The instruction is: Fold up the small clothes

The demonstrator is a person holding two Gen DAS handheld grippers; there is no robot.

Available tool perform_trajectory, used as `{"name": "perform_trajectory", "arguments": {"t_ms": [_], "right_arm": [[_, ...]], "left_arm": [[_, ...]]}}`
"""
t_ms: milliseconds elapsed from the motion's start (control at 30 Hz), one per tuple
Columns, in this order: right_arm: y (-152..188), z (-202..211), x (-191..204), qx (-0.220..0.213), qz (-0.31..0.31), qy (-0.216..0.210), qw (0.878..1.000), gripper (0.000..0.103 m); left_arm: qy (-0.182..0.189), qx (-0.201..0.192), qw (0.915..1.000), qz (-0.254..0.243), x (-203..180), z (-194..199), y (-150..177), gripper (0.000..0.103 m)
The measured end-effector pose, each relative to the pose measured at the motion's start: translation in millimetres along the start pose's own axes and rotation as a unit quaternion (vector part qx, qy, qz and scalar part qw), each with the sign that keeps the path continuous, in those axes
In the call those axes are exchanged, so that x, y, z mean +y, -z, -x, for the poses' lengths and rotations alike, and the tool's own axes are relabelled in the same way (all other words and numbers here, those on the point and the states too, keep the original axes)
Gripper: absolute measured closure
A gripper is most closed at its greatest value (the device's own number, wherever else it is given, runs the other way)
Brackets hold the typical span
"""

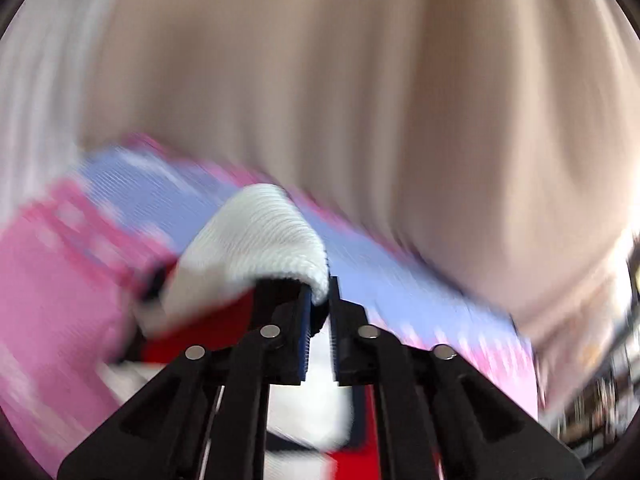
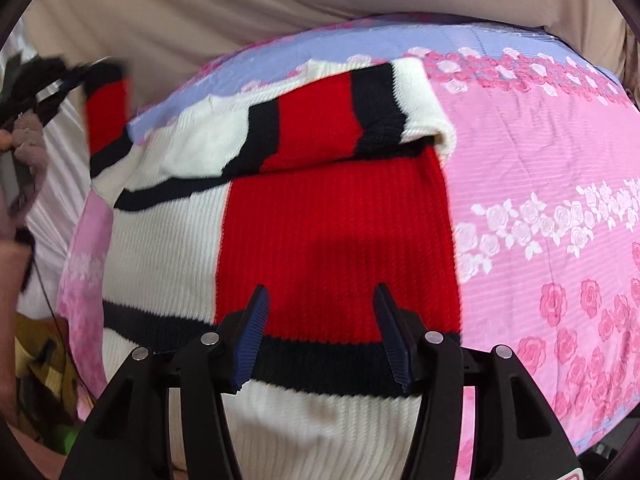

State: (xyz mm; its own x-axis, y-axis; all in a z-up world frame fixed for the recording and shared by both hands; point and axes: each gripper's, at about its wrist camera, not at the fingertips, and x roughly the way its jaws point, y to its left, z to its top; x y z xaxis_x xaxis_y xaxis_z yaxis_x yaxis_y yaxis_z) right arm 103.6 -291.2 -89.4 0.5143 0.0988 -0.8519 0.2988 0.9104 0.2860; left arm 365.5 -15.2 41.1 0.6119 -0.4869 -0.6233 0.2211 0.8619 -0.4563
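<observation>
A small knitted sweater [image 2: 332,240] in red, white and black blocks lies on a pink and lilac flowered sheet [image 2: 560,160]. Its right sleeve [image 2: 360,120] is folded across the chest. My left gripper [image 1: 319,296] is shut on the white cuff [image 1: 260,240] of the other sleeve and holds it up; in the right wrist view it shows at the far left [image 2: 60,76] with the red and black sleeve [image 2: 106,116] hanging from it. My right gripper [image 2: 320,300] is open and empty, just above the sweater's red panel near the hem.
A beige curtain [image 2: 200,8] hangs behind the bed. The bed's edge runs along the left [image 2: 76,280], with clutter on the floor below [image 2: 40,380]. The left wrist view is blurred by motion.
</observation>
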Motion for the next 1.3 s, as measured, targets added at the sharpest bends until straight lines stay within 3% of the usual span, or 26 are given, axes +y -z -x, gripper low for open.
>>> {"name": "perform_trajectory", "arguments": {"t_ms": [133,233,300,433,600,700,800,833,867,900,933,1000,1067,1133,1167,1233,1300], "right_arm": [[-11,2,-28,-0.012,-0.018,-0.003,1.0,0.048],[-23,9,-39,-0.035,-0.014,-0.014,0.999,0.046],[-36,7,-38,-0.042,-0.002,-0.02,0.999,0.046],[-64,-1,-5,-0.065,0.063,-0.022,0.996,0.044],[-103,-46,82,-0.079,0.202,-0.019,0.976,0.035],[-119,-86,122,-0.073,0.258,-0.004,0.963,0.035],[-129,-124,143,-0.052,0.276,0.011,0.96,0.036],[-133,-135,145,-0.042,0.271,0.011,0.962,0.037],[-136,-140,145,-0.034,0.262,0.004,0.965,0.053],[-141,-143,142,-0.025,0.24,-0.011,0.97,0.09],[-149,-140,133,-0.02,0.204,-0.034,0.978,0.096],[-159,-120,109,-0.047,0.119,-0.08,0.989,0.096],[-163,-91,62,-0.078,-0.004,-0.128,0.989,0.096],[-152,-81,14,-0.082,-0.099,-0.151,0.98,0.096],[-141,-90,-11,-0.063,-0.139,-0.149,0.977,0.096],[-119,-118,-37,-0.008,-0.162,-0.11,0.981,0.095],[-106,-130,-46,0.015,-0.178,-0.113,0.977,0.089]], "left_arm": [[-0.012,0.099,0.9944,-0.036,-47,-62,97,0.079],[-0.019,0.132,0.9907,-0.026,-47,-47,155,0.077],[-0.03,0.131,0.9908,-0.01,-33,-32,170,0.065],[-0.044,0.108,0.9919,0.05,9,6,164,0.064],[-0.097,0.071,0.9885,0.092,60,43,149,0.061],[-0.086,0.06,0.9821,0.156,91,50,142,0.056],[-0.055,0.058,0.9734,0.215,112,41,135,0.056],[-0.049,0.057,0.9709,0.227,118,36,132,0.056],[-0.038,0.058,0.9682,0.24,124,28,127,0.056],[-0.035,0.062,0.9655,0.251,130,21,124,0.057],[-0.036,0.066,0.9624,0.261,135,12,120,0.059],[-0.033,0.056,0.9547,0.29,150,2,113,0.08],[-0.031,0.047,0.947,0.316,164,1,109,0.083],[-0.035,0.048,0.9462,0.318,170,2,106,0.083],[-0.037,0.056,0.9474,0.313,171,-2,106,0.083],[-0.037,0.08,0.9445,0.316,172,-14,112,0.083],[-0.045,0.088,0.9423,0.32,170,-20,118,0.082]]}}
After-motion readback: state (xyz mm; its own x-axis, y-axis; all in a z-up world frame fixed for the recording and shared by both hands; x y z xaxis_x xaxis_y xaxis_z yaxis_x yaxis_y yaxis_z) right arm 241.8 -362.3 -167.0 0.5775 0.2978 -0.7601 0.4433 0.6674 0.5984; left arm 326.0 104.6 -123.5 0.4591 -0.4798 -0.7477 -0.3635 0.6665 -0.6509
